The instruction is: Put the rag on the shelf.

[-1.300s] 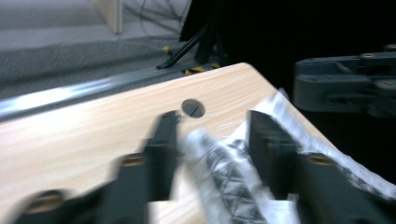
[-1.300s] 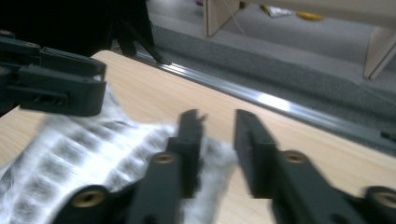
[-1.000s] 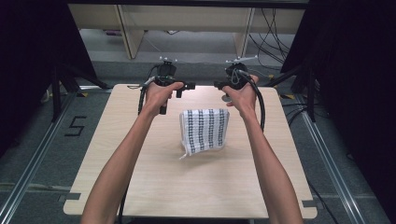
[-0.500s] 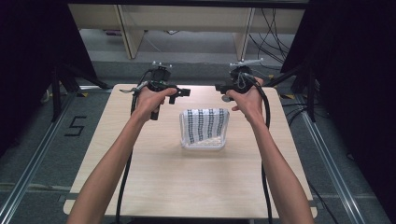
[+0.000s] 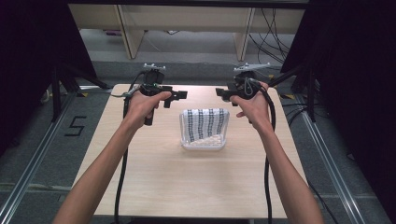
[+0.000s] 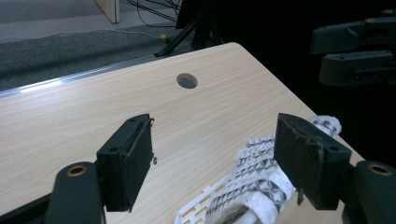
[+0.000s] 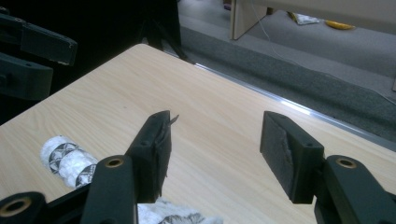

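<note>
A black-and-white patterned cloth (image 5: 205, 122) lies draped in a small white slotted basket (image 5: 204, 146) at the middle of the wooden table (image 5: 187, 186). My left gripper (image 5: 180, 95) hovers at the basket's far left and points right. My right gripper (image 5: 218, 92) hovers at its far right and points left. Both have just been opening their jaws, and nothing is between them. In the left gripper view, the left gripper (image 6: 215, 158) stands open above the cloth (image 6: 254, 184) and the basket's rim (image 6: 196, 207). In the right gripper view, the right gripper (image 7: 215, 149) is open, with the cloth (image 7: 70, 161) low on the left.
A round hole (image 6: 187, 80) sits in the tabletop near its far corner. Black cables (image 5: 122, 168) trail from both grippers over the table's near edge. Grey floor, wooden furniture legs (image 5: 243, 37) and dark stands lie beyond the table.
Both hands have drawn apart, the left one leftward and the right one rightward. The cloth has settled lower, so the basket's front rim now shows. Both pairs of jaws stand wider.
</note>
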Demonstrator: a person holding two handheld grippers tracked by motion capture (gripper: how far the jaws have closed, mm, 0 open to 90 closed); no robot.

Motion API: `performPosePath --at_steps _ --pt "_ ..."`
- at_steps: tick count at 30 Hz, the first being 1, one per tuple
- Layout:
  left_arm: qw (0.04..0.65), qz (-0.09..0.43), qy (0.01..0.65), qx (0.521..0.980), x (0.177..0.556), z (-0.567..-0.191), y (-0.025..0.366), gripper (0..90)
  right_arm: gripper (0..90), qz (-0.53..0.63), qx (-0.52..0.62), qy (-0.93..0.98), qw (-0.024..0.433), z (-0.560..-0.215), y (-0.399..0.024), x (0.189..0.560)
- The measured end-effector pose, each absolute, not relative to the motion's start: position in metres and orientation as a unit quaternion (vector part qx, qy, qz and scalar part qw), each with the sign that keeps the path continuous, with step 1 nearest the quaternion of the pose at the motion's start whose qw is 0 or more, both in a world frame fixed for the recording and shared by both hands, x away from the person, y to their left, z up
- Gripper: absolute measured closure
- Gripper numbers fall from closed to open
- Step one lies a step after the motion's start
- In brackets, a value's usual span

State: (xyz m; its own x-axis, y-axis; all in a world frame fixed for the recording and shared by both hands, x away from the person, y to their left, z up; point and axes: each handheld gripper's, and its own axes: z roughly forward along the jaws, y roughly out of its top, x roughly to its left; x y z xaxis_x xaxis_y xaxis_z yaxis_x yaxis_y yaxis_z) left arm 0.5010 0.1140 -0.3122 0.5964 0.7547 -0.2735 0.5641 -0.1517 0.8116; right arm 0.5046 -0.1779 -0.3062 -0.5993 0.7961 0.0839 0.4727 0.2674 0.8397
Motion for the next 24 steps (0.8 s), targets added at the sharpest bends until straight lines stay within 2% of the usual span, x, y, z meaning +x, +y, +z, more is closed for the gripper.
performPosePath --at_steps 8,24 --pt "0.471 0.106 0.423 0.767 0.489 -0.313 0.116 27.5 44.1 0.449 0.399 0.779 0.178 -0.305 -0.178 0.497" --pt "0.482 0.111 0.419 0.762 0.477 -0.312 0.118 26.9 42.7 0.455 0.386 0.784 0.174 -0.299 -0.178 0.48"
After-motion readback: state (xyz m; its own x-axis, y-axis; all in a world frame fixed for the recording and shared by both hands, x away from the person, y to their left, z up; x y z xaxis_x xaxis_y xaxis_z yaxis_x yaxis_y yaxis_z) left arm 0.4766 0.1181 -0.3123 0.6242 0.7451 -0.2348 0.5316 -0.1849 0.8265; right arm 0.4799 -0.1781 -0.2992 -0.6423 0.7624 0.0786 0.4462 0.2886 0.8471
